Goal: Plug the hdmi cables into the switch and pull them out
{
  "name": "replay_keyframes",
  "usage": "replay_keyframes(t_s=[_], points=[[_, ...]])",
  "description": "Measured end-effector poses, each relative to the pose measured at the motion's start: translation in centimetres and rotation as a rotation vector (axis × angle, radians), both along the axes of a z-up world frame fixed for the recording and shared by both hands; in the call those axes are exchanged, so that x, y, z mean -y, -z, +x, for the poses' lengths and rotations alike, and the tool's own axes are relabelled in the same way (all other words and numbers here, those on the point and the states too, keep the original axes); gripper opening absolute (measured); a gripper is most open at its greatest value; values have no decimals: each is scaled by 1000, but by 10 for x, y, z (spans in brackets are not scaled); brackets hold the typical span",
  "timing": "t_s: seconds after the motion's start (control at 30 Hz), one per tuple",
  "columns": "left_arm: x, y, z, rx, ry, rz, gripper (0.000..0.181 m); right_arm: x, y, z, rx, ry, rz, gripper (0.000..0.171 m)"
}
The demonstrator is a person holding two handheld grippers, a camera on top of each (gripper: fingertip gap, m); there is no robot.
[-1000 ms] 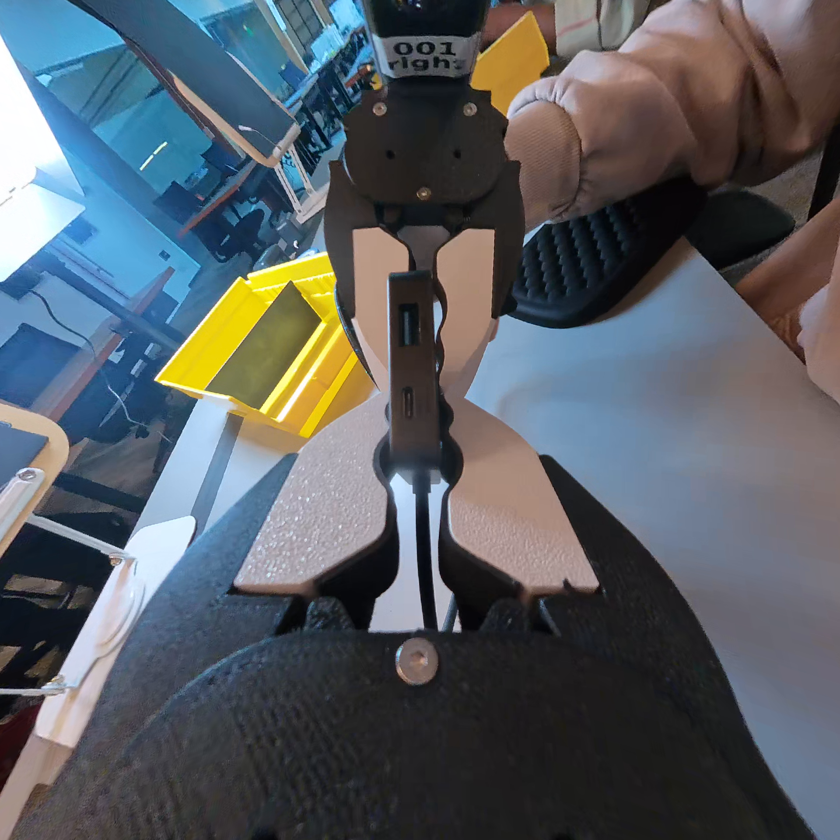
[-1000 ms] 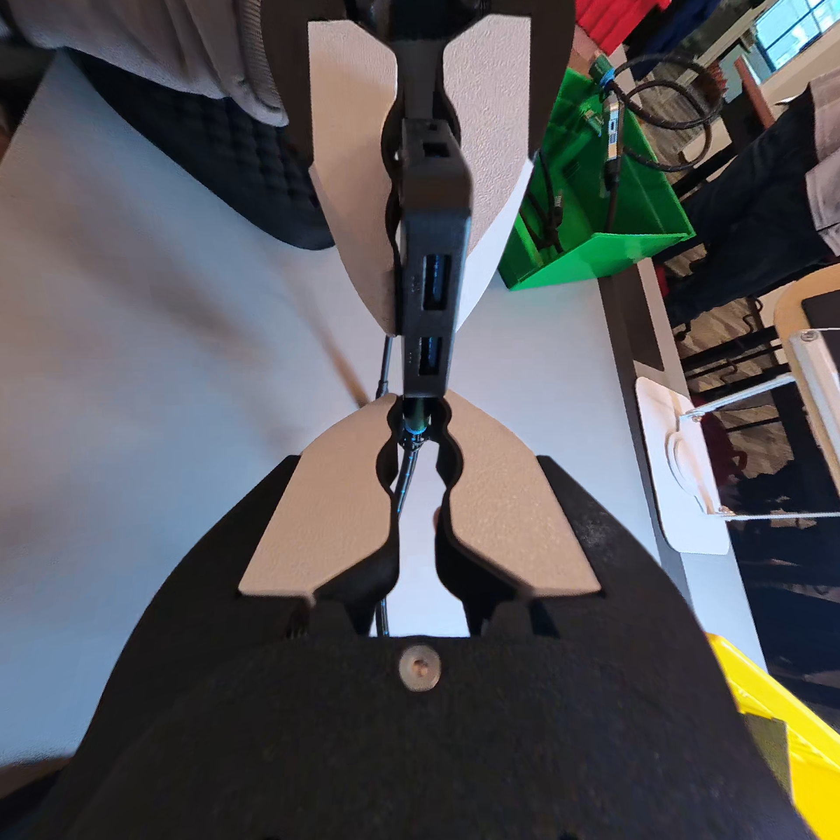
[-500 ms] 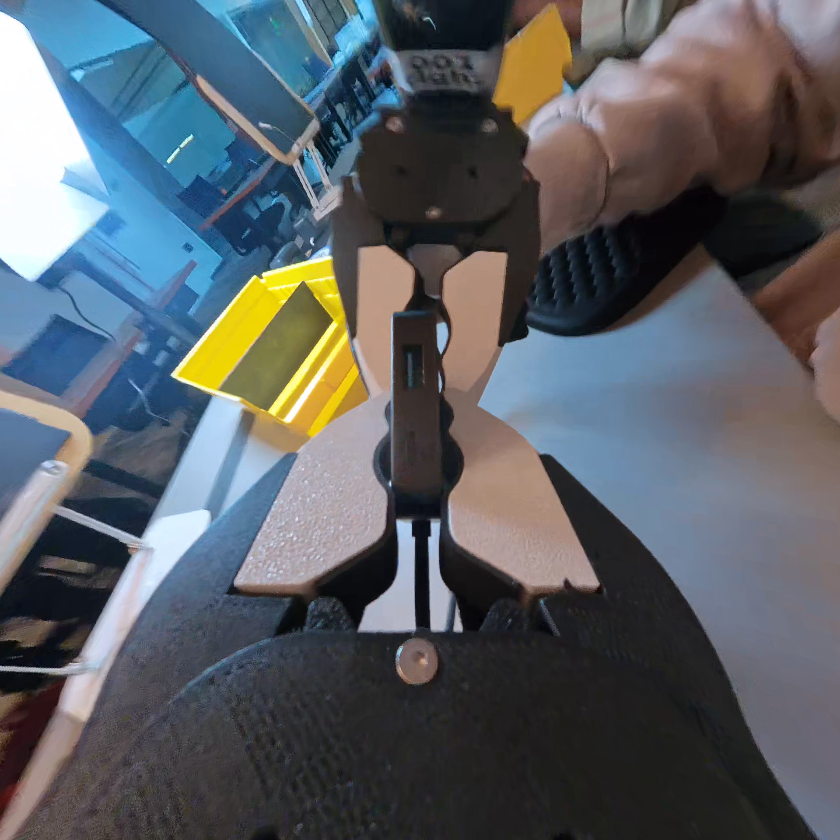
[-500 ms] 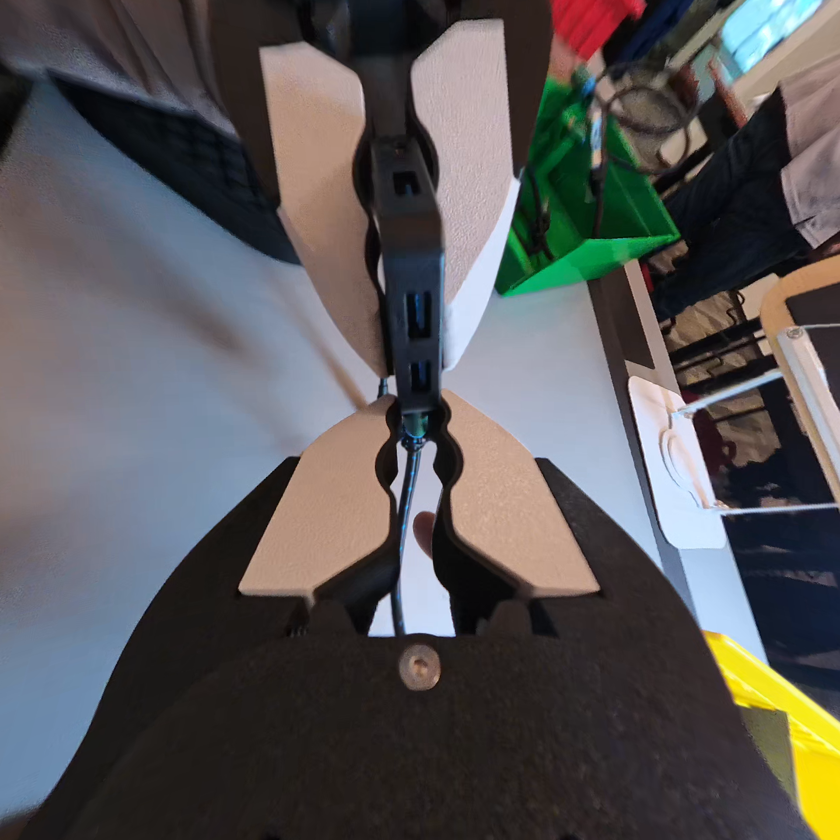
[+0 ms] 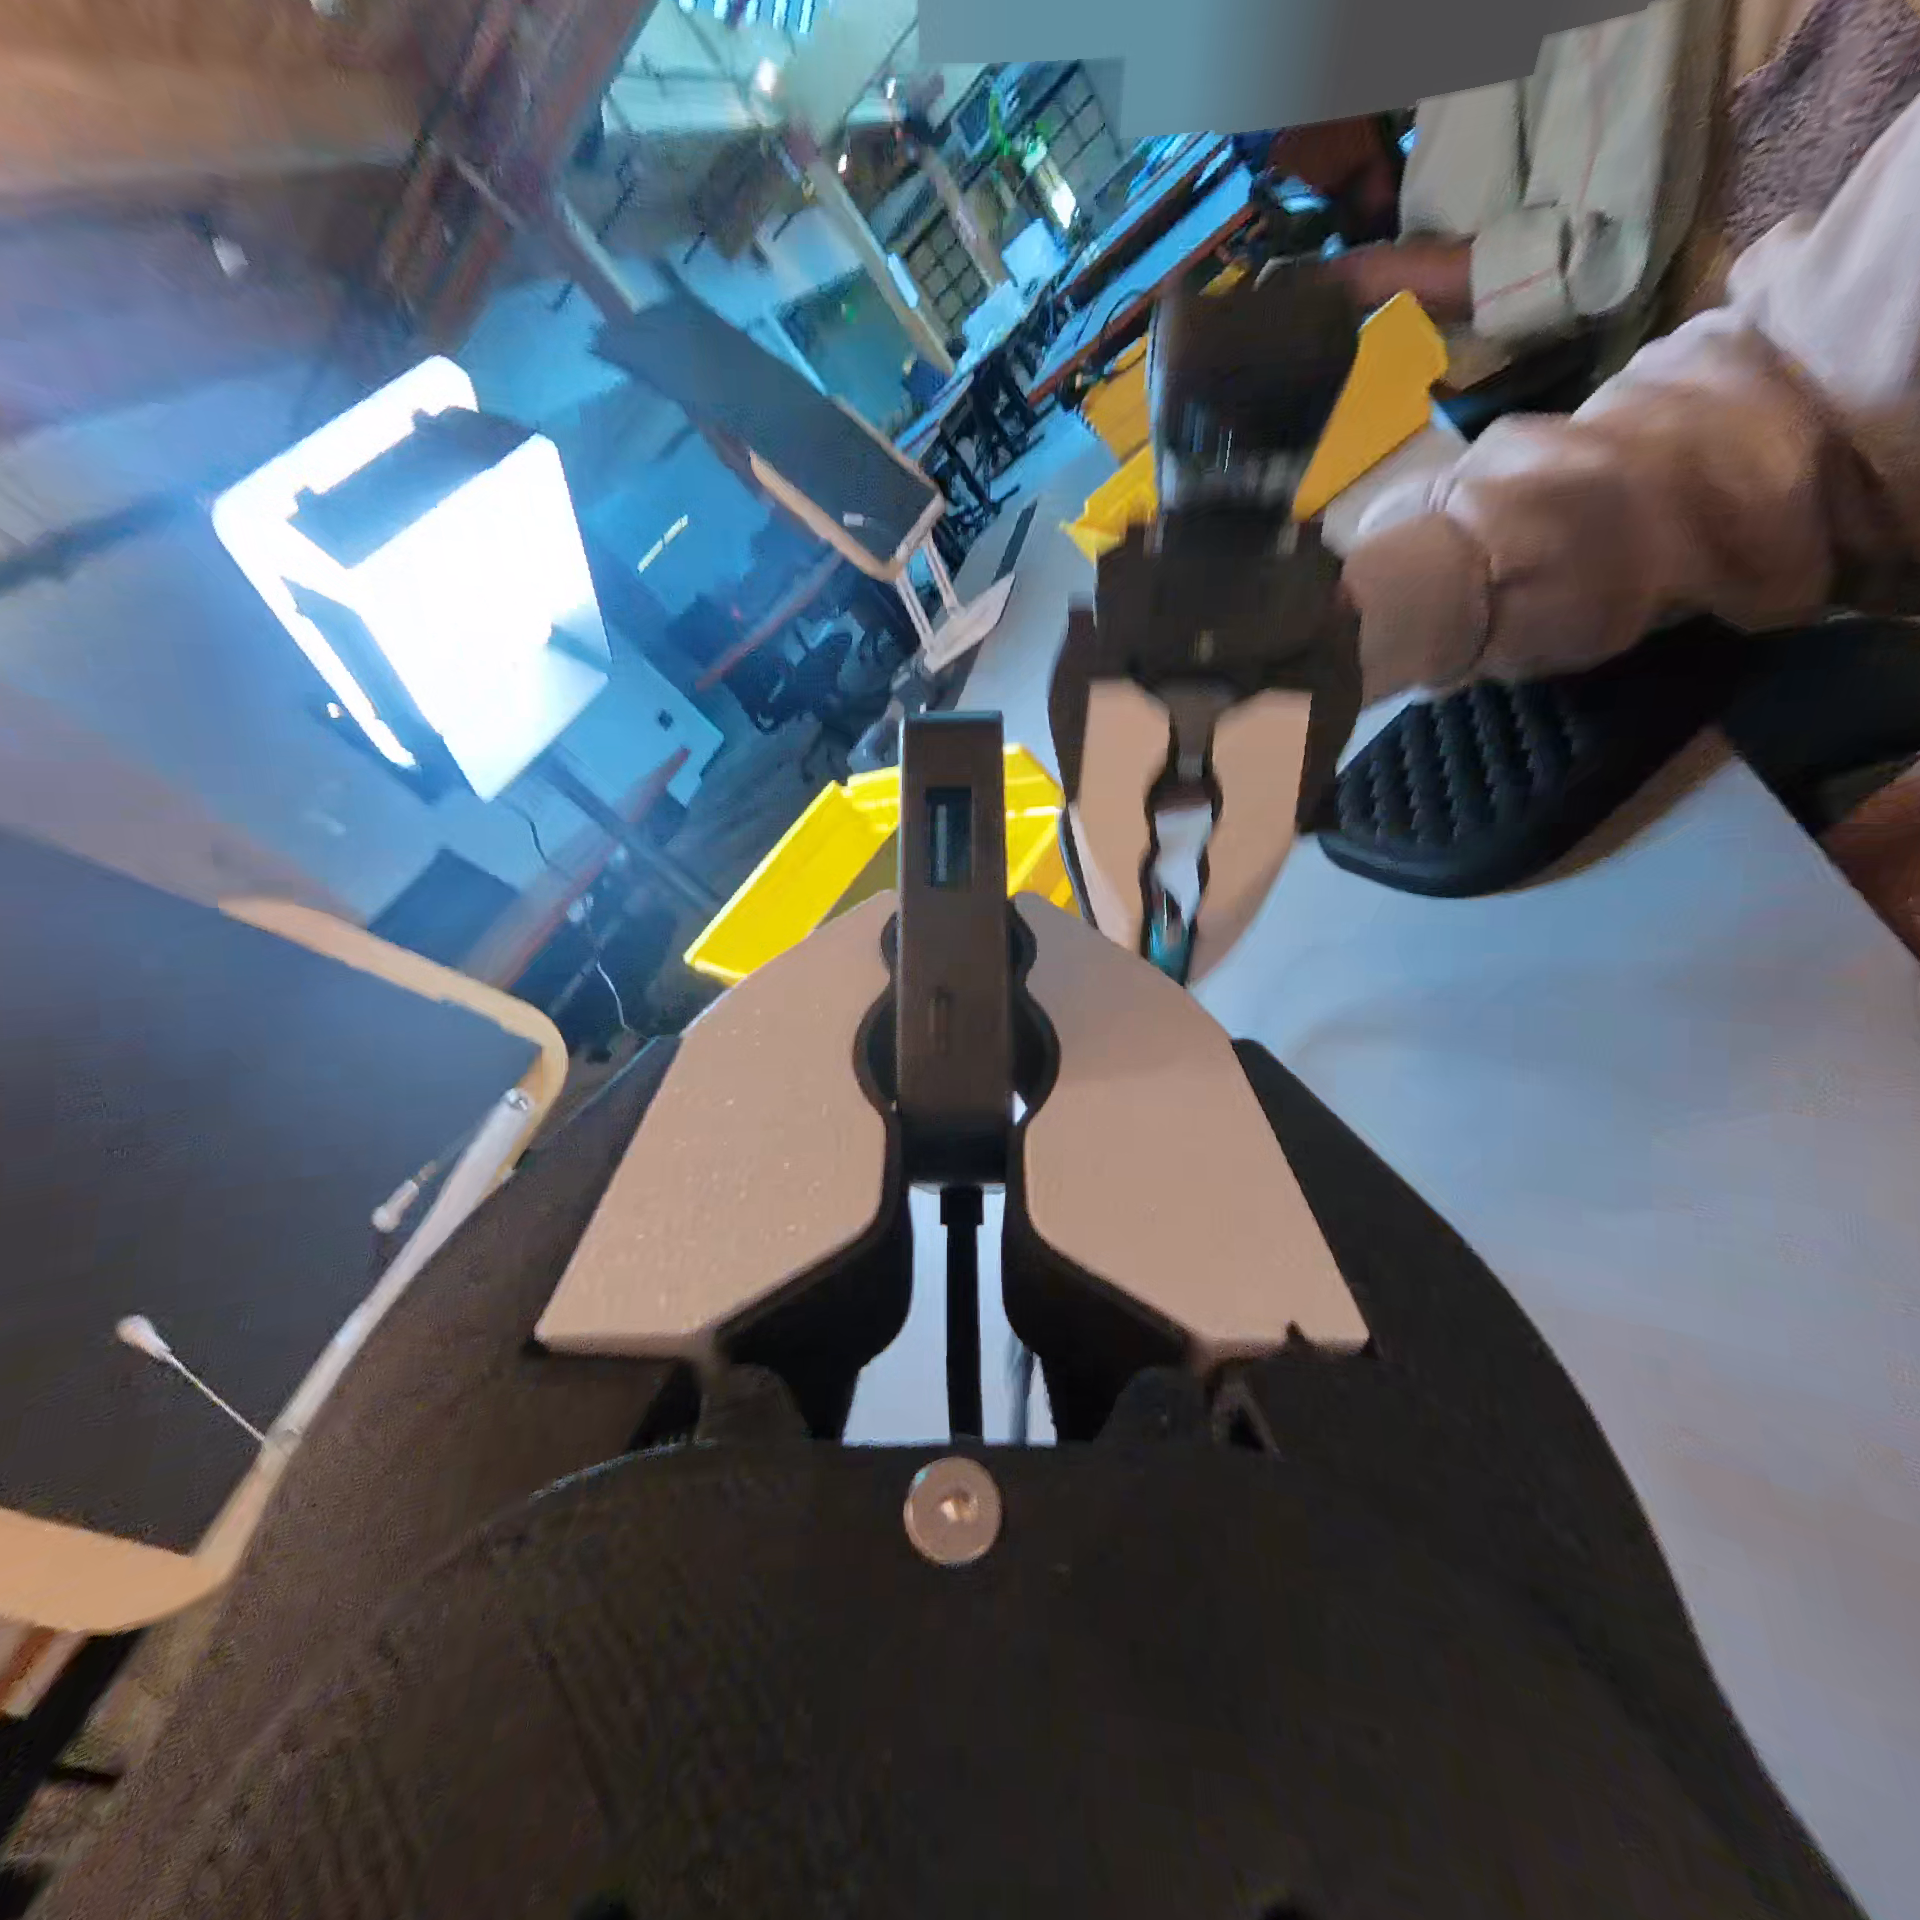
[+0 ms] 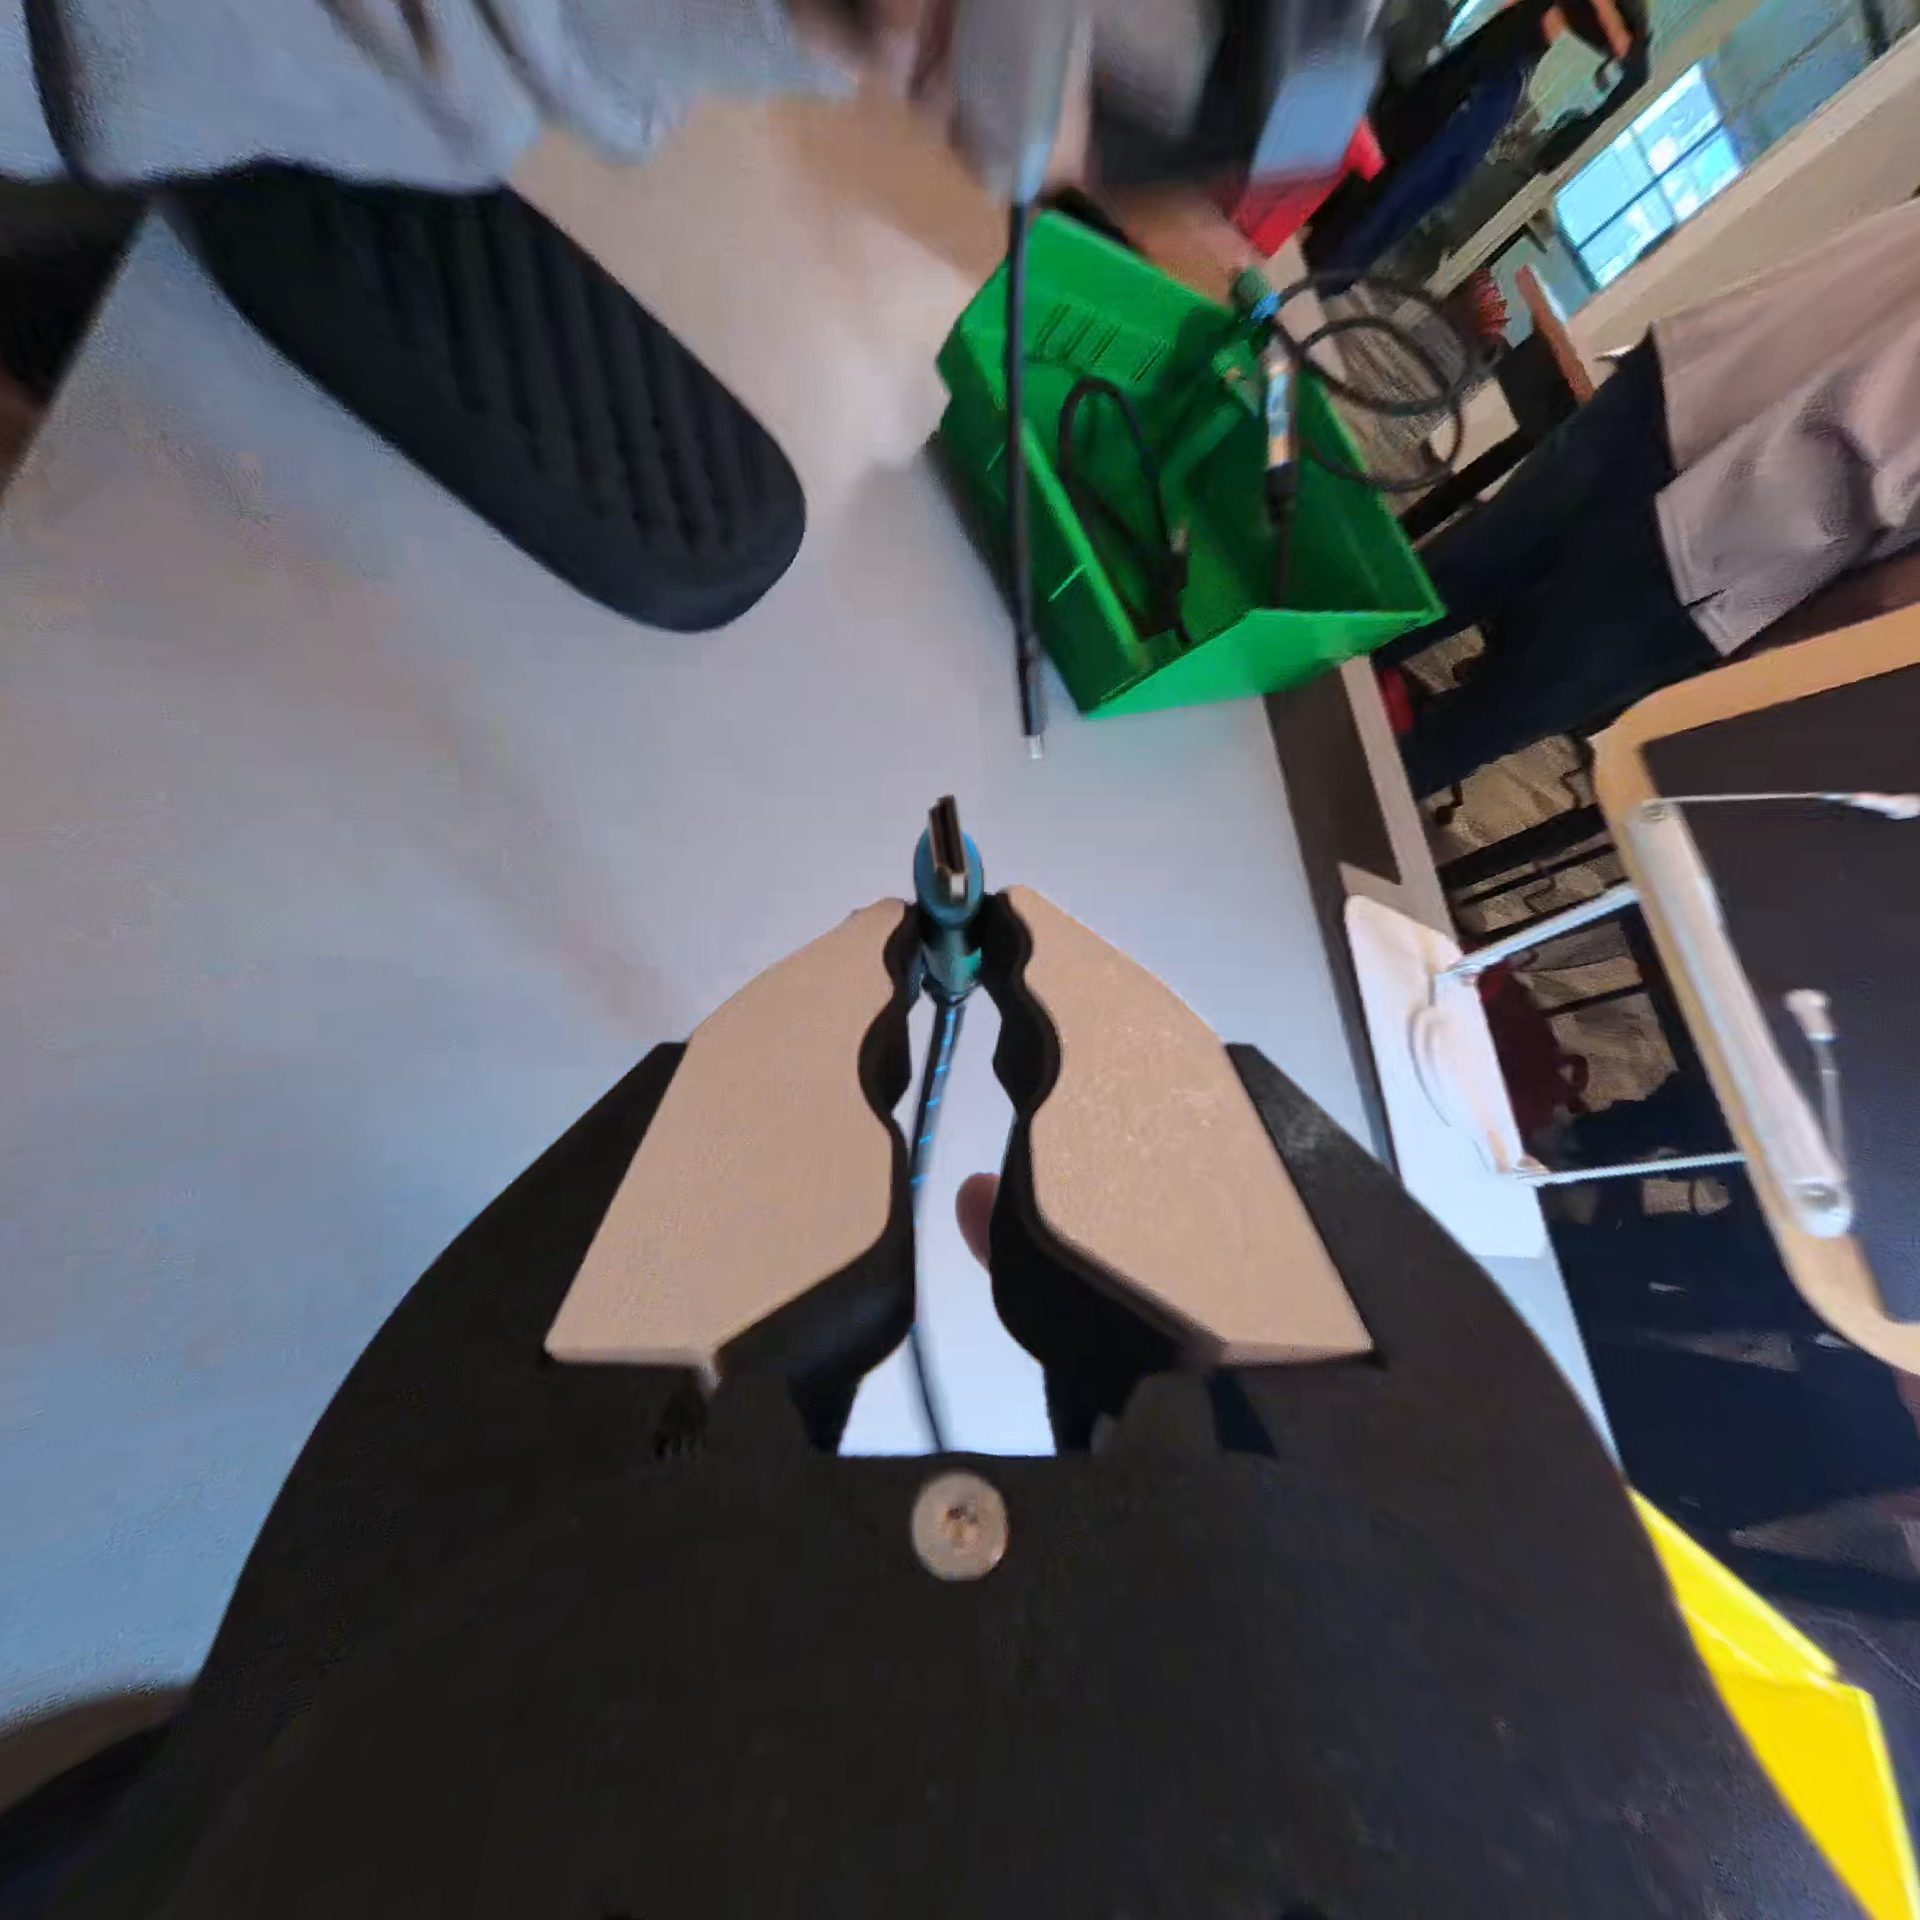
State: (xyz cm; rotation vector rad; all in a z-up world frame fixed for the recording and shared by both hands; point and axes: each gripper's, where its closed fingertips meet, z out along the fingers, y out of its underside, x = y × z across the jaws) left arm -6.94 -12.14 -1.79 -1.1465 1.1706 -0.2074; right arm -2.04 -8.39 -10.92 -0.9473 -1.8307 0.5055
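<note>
1. left wrist view: left hand-held gripper [image 5: 953, 997] is clamped on the switch [image 5: 951, 935], a slim dark box with ports on its narrow edge, standing up between the tan pads; a black lead hangs from its lower end.
2. only this view shows the right hand-held gripper [image 5: 1179, 914] from the front, blurred, held in a hand [image 5: 1455, 582], off to the right of the switch and apart from it.
3. right wrist view: right hand-held gripper [image 6: 951, 914] is pinched tight on the hdmi cable [image 6: 945, 914], teal plug with a bare metal tip poking past the fingertips, braided cord behind.
4. only this view shows the green bin [image 6: 1195, 520] with loose cables, and a black ribbed pad [image 6: 499, 395] on the pale grey surface [image 6: 312, 831].
</note>
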Motion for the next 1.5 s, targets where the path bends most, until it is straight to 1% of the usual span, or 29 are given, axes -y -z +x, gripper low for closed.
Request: replay_keyframes(t_s=[0.03, 0.1, 0.13, 0.2, 0.3, 0.4, 0.53, 0.6, 0.63, 0.67, 0.7, 0.73, 0.77, 0.8, 0.83, 0.87, 0.9, 0.97, 1.07, 1.17, 1.23, 1.27, 1.33, 1.4, 1.43, 1.5], points=[[-10, 6, -3, 27, -14, -22, 15, -2, -12, 3, 8, 4, -16, 11], [-24, 11, -8, 114, -42, -37, 15, -8, -41, 11, -85, -5, -66, 11], [-29, 14, -12, 134, -59, -42, 15, -17, -53, 16, -131, 17, -99, 11], [-36, 24, -18, 157, -71, -72, 15, -44, -66, 29, -169, 95, -155, 11], [-45, 43, -23, 203, -77, -142, 14, -95, -78, 47, -238, 256, -222, 11], [-48, 53, -21, 207, -81, -162, 14, -146, -84, 58, -269, 369, -382, 12], [-47, 62, -14, 188, -68, -173, 14, -230, -79, 69, -320, 536, -617, 12], [-47, 68, -11, 157, -75, -172, 15, -277, -60, 81, -333, 682, -722, 12], [-47, 70, -10, 153, -76, -174, 15, -298, -45, 88, -326, 763, -767, 15], [-47, 70, -9, 156, -72, -176, 14, -314, -30, 94, -325, 827, -821, 23], [-47, 70, -9, 165, -68, -180, 14, -324, -19, 98, -336, 865, -893, 33], [-47, 69, -9, 176, -69, -180, 14, -330, -17, 101, -377, 881, -938, 41], [-48, 67, -10, 187, -70, -181, 14, -334, -21, 105, -435, 887, -930, 41], [-47, 65, -10, 202, -66, -182, 14, -335, -32, 110, -508, 887, -878, 40], [-47, 62, -11, 224, -61, -183, 14, -329, -47, 111, -578, 852, -822, 38], [-47, 59, -12, 250, -54, -186, 14, -316, -61, 106, -622, 781, -785, 35], [-47, 56, -13, 281, -39, -197, 14, -297, -69, 97, -618, 697, -765, 35], [-45, 49, -14, 357, 0, -228, 15, -247, -72, 68, -521, 507, -734, 39], [-40, 38, -14, 459, 69, -255, 14, -160, -57, 26, -350, 257, -634, 40], [-35, 30, -11, 534, 126, -278, 15, -75, -26, -12, -189, 31, -525, 41], [-31, 29, -6, 561, 173, -307, 14, -32, -13, -34, -134, -86, -474, 42], [-29, 31, -2, 559, 194, -323, 14, -13, -16, -41, -142, -145, -456, 42], [-25, 41, 5, 510, 211, -338, 14, 12, -34, -48, -203, -245, -487, 40], [-23, 49, 11, 455, 209, -335, 14, 23, -52, -48, -248, -298, -559, 35], [-22, 52, 14, 438, 211, -334, 14, 23, -51, -48, -231, -286, -562, 25], [-22, 58, 19, 398, 209, -338, 15, 23, -42, -48, -191, -262, -513, 15]])
